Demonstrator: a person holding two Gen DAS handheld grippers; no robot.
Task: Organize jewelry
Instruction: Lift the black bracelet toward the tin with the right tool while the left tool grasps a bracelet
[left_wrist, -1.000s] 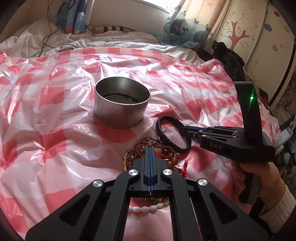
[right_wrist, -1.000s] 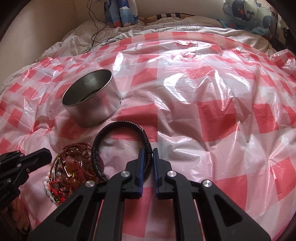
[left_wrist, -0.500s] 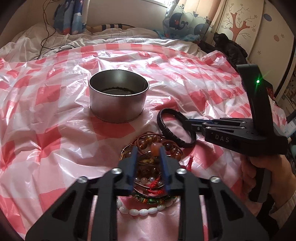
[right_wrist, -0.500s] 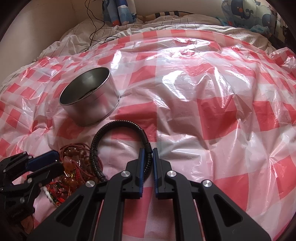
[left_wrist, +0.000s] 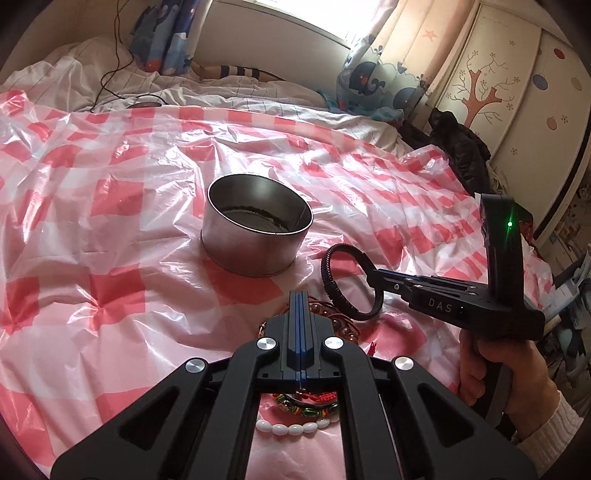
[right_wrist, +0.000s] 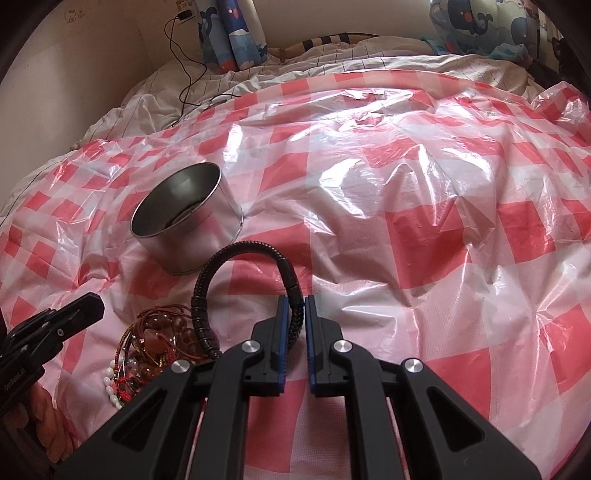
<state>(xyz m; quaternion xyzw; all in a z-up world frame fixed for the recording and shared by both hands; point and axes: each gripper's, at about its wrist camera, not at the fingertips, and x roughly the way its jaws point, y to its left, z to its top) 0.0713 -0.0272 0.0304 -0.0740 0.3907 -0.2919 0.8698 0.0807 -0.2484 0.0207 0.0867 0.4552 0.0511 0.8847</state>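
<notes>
Two grippers over one bed, which is spread with a red-and-white checked plastic sheet (right_wrist: 424, 206).

Item 1: round metal tin (left_wrist: 256, 230), open-topped, upright, centre of the left view and left of centre in the right view. Intended container, by judgement. Contents hard to tell; something dark lies at the bottom.

Item 2: black braided bracelet (right_wrist: 240, 284), a stiff loop. Right gripper (right_wrist: 296, 325) has its jaws narrow and clamped on one side of the band; the rest of the loop stands free, just beside the tin.

Item 3: heap of beaded bracelets (right_wrist: 155, 339), amber, red, green and white, tangled, lower left of the right view, near the tin.

Item 4: left gripper (left_wrist: 298, 325), above the heap, jaws fully together. Nothing visibly pinched between them, though the fingers hide most of the heap beneath.

Risks, judged: the bracelet is gripped at one edge only, so it could swing or slip out short of the tin. The tin sits on soft bedding and slick plastic; a knock could tip it. Tangled strands may lift together.
</notes>
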